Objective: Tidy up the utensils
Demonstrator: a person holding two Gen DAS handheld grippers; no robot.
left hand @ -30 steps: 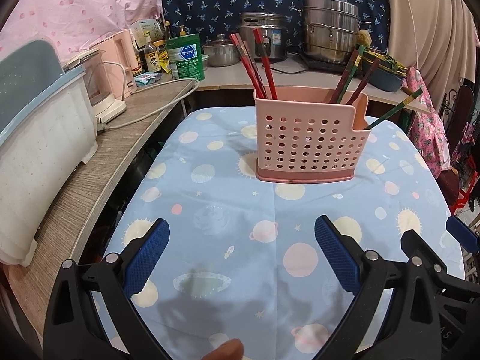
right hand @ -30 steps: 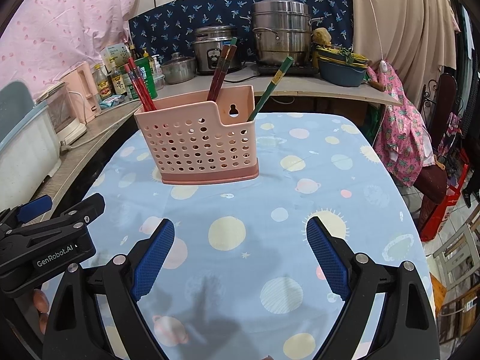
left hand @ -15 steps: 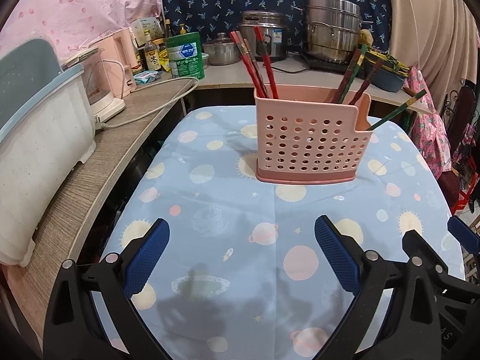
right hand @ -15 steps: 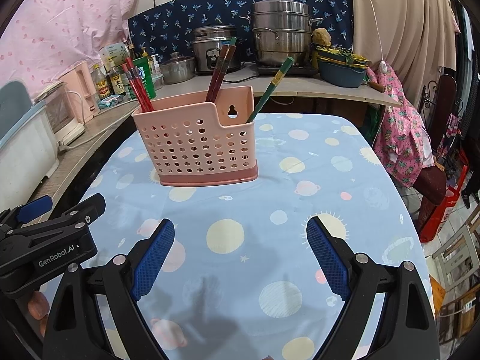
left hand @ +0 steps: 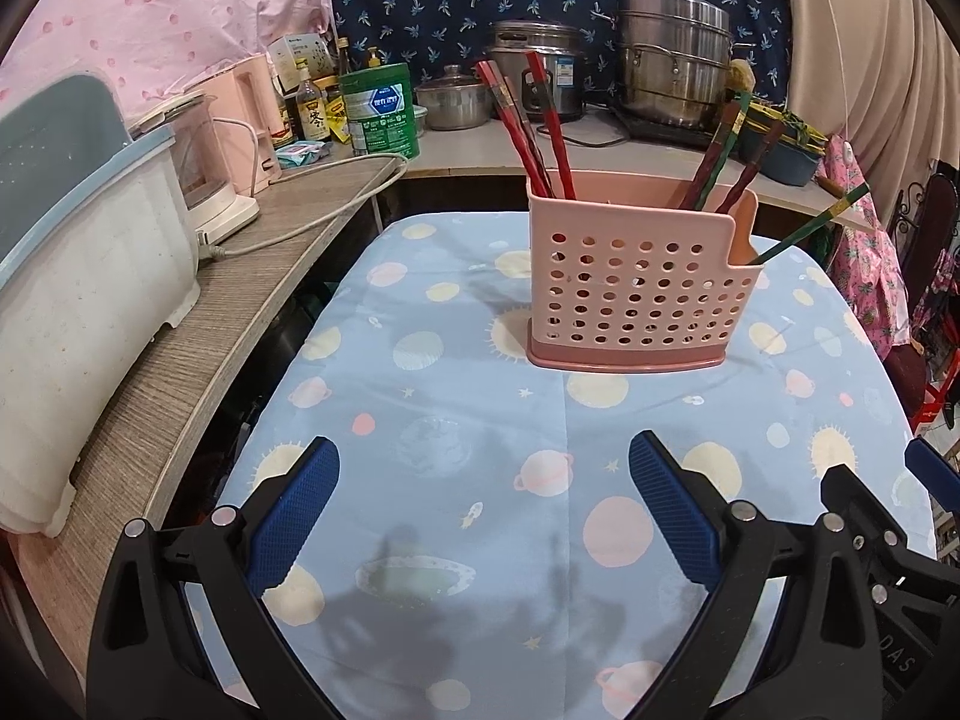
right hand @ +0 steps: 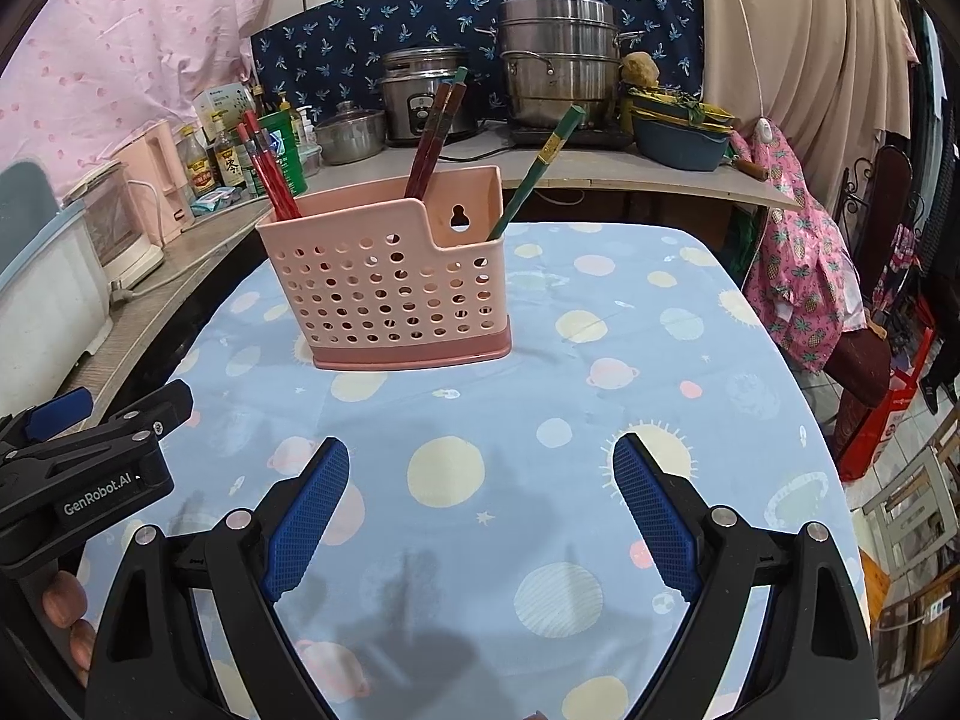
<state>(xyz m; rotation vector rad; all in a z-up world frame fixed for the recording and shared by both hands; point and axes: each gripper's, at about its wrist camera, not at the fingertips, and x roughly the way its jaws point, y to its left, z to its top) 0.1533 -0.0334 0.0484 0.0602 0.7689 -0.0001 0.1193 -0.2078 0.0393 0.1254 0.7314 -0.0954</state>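
- Pink perforated utensil holder stands upright on your desk, on the planet-print blue cloth, well ahead of both tools.
- Red chopsticks lean in its left end; dark brown chopsticks stand near the middle.
- One green chopstick tilts out of the lower right-hand section.
- Your left hand-held gripper hovers over the cloth, blue pads spread wide, gripping nothing.
- Your right hand-held gripper is likewise gaping and empty, just beside the left one.
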